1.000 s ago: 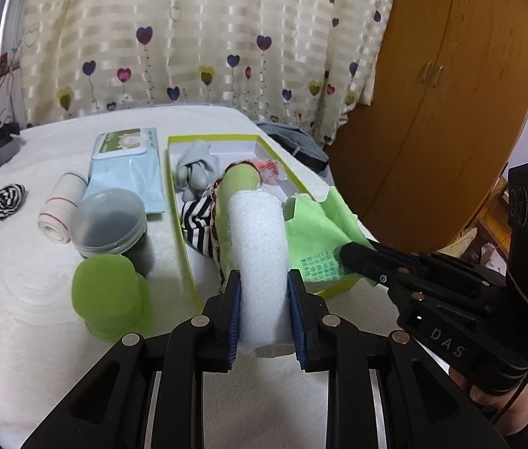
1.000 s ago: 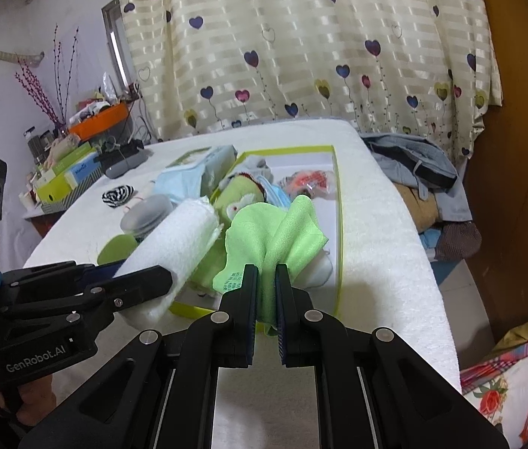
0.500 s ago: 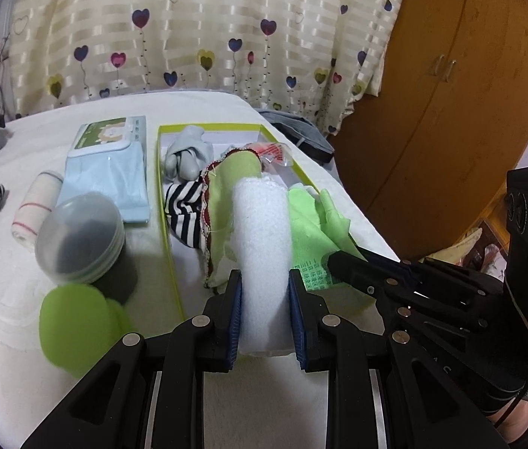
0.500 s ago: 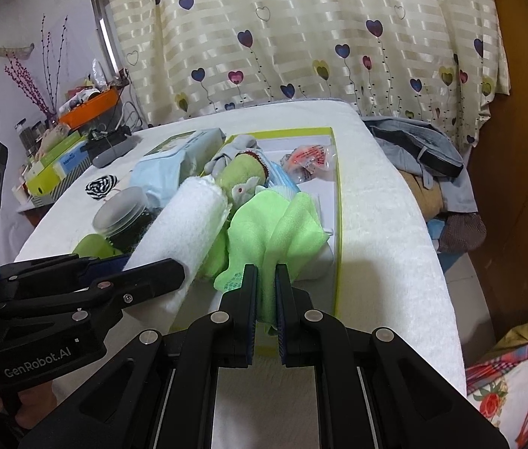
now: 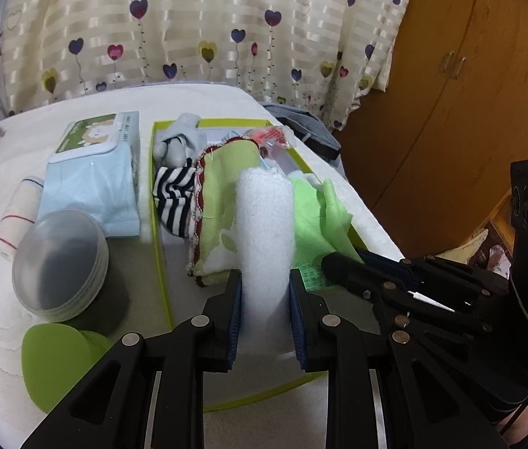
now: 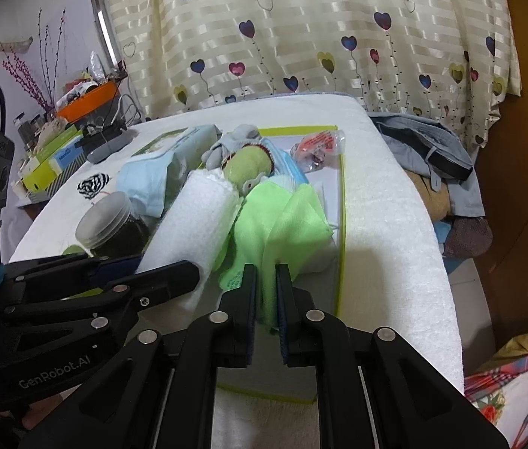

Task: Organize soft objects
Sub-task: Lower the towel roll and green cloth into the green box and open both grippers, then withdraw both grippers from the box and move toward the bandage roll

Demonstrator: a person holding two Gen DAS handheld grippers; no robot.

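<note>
White terry fills the left tool [image 5: 265,292]: its jaws are pressed into the near end of a rolled white towel [image 5: 266,224], which runs toward 12 o'clock over the green-rimmed box [image 5: 159,235]. The roll looks light and springy; held at one end it will likely sag, so a grip nearer its middle would carry it straighter. At 3 o'clock the right tool [image 6: 265,292] is clamped on a hanging fold of the lime-green cloth [image 6: 282,220], thin, limp stuff that bunches and could slide out, so taking several layers together seems wiser. Both cloths sit above the box's near half, beside a striped sock [image 5: 174,194] and a green bib [image 5: 222,187] already inside. Further out at 9 o'clock on the white-covered desk [image 5: 20,142] stand a lidded jar [image 5: 60,258] and a wipes pack [image 5: 95,172].
</note>
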